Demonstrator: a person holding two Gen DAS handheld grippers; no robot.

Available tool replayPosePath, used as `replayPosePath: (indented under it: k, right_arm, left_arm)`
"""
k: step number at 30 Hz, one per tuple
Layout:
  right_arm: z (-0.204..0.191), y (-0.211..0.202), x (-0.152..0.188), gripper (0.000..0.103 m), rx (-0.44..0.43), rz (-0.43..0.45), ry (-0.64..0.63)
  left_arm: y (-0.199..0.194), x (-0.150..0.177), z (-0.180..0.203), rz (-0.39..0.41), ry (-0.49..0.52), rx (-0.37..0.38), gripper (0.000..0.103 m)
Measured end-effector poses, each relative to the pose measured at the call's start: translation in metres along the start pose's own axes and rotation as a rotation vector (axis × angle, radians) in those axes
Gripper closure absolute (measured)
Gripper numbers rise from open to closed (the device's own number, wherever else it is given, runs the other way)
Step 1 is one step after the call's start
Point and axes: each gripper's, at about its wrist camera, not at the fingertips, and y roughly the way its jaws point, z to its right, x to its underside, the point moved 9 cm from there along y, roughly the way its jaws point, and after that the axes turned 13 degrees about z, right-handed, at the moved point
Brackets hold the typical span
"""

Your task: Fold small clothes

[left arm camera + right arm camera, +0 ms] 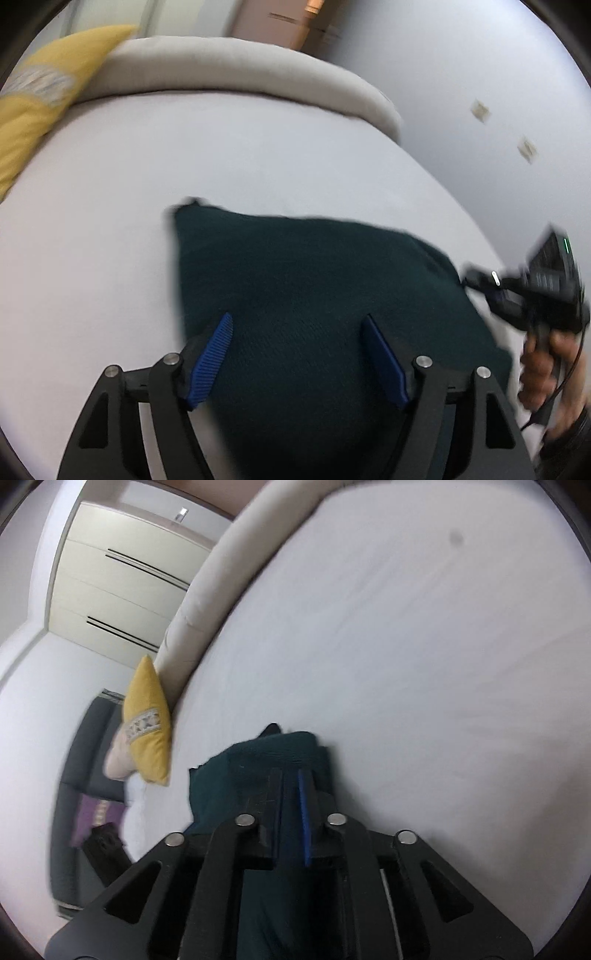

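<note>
A dark green knit garment [314,277] lies on the white bed sheet [184,158], one corner lifted at the right. My left gripper [297,325] is open above the garment's near part, its blue pads [216,354] apart with cloth between and below them. My right gripper [291,775] is shut on the garment [258,760], which bunches around its fingers. In the left wrist view the right gripper [469,277] holds the cloth's right corner, with the person's hand behind it.
A yellow cushion [40,103] leans at the bed's far left by the beige padded headboard [240,70]; the cushion also shows in the right wrist view [147,716]. A grey wall [480,92] runs along the bed's right edge. A wardrobe [122,576] stands beyond the bed.
</note>
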Motion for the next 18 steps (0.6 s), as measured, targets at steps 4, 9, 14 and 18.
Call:
replayPosePath:
  k: [4, 9, 14, 18]
  right_arm:
    - [-0.009, -0.042, 0.017, 0.032, 0.042, 0.005, -0.110]
    - [-0.024, -0.039, 0.059, 0.032, 0.001, -0.145, -0.145]
    - [-0.012, -0.031, 0.081, 0.042, 0.036, -0.241, -0.193]
    - [-0.007, -0.019, 0.083, 0.066, 0.053, -0.255, -0.175]
  left_arm:
    - [-0.038, 0.005, -0.020, 0.019, -0.127, -0.010, 0.026]
    - [-0.040, 0.042, -0.015, -0.099, -0.236, 0.068, 0.026]
    - [-0.025, 0.057, 0.001, -0.155, -0.241, 0.088, 0.020]
    - [-0.017, 0.055, 0.012, -0.198, -0.209, 0.076, 0.039]
